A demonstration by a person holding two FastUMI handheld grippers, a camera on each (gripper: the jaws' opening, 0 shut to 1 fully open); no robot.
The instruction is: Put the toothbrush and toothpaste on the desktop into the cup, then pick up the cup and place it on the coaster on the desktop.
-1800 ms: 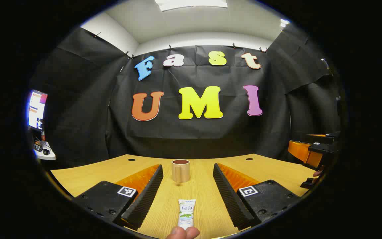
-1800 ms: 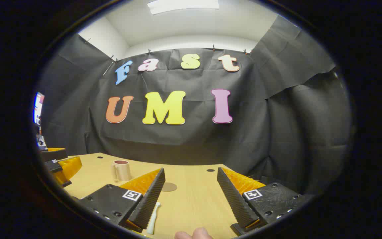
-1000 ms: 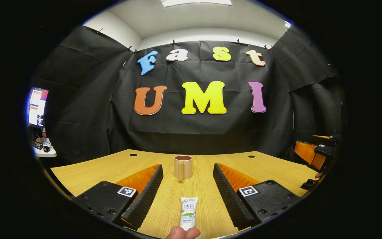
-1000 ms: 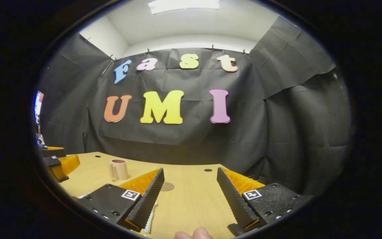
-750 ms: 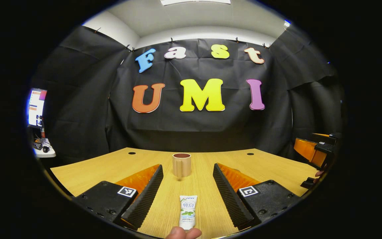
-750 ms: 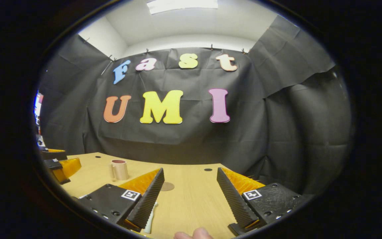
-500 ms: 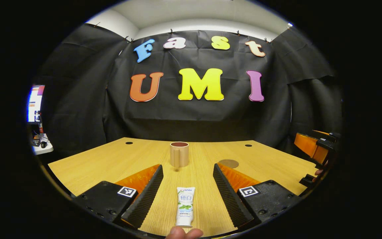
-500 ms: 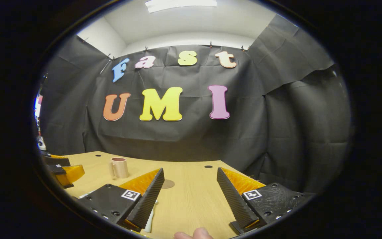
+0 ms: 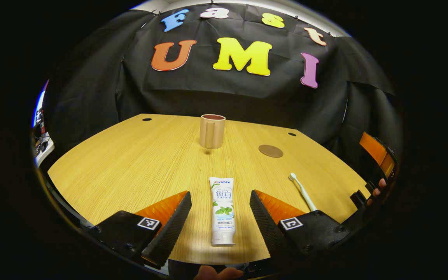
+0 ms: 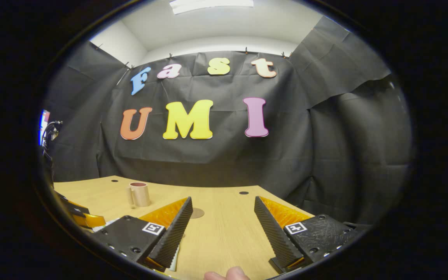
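On the desk (image 9: 130, 163), everything lay spread out: the cup (image 9: 212, 130) stood upright near the far edge, mouth showing nothing sticking out, and it sat on bare wood, apart from the coaster (image 9: 270, 151) to its right. The paste (image 9: 222, 210) lay flat, cap toward the camera, and the brush (image 9: 302, 191) lay flat too, well right of it (both plainly outside the cup). So by the look of things, both items were left to go in, and the cup's trip to the coaster as well. The left gripper (image 9: 220, 217) hung released, jaws wide, straddling the paste without touching it. The right gripper (image 10: 222, 229) was spread wide too, gripping nothing, bare desk between its fingers.
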